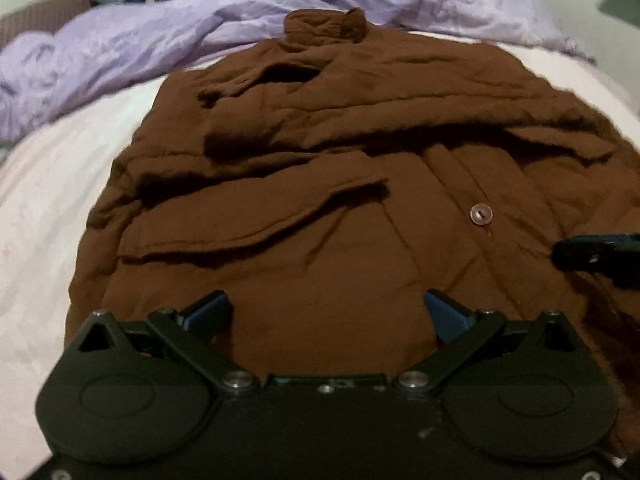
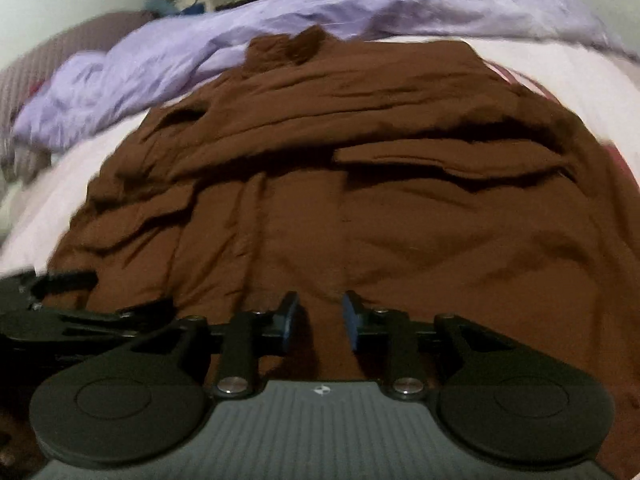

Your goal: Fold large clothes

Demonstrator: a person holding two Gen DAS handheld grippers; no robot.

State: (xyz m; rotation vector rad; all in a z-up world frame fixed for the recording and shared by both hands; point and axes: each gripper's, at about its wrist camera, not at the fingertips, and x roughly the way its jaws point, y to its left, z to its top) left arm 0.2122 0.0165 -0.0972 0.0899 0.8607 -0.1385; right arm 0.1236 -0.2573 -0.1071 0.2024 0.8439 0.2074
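The brown shirt (image 1: 320, 184) is spread on the bed (image 1: 48, 200), collar toward the far edge, sleeves laid across, while the left tool (image 1: 326, 312) and right tool (image 2: 318, 316) are held released over the near hem, probably for folding.

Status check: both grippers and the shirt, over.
Left gripper open, right gripper open. Brown button-up shirt on white bed, sleeves folded in. Nothing blocking.

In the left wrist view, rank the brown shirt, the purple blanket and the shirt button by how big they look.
1. Brown shirt, fills most of the view.
2. Purple blanket, farther back, so its true size is unsure.
3. Button, by far the smallest.
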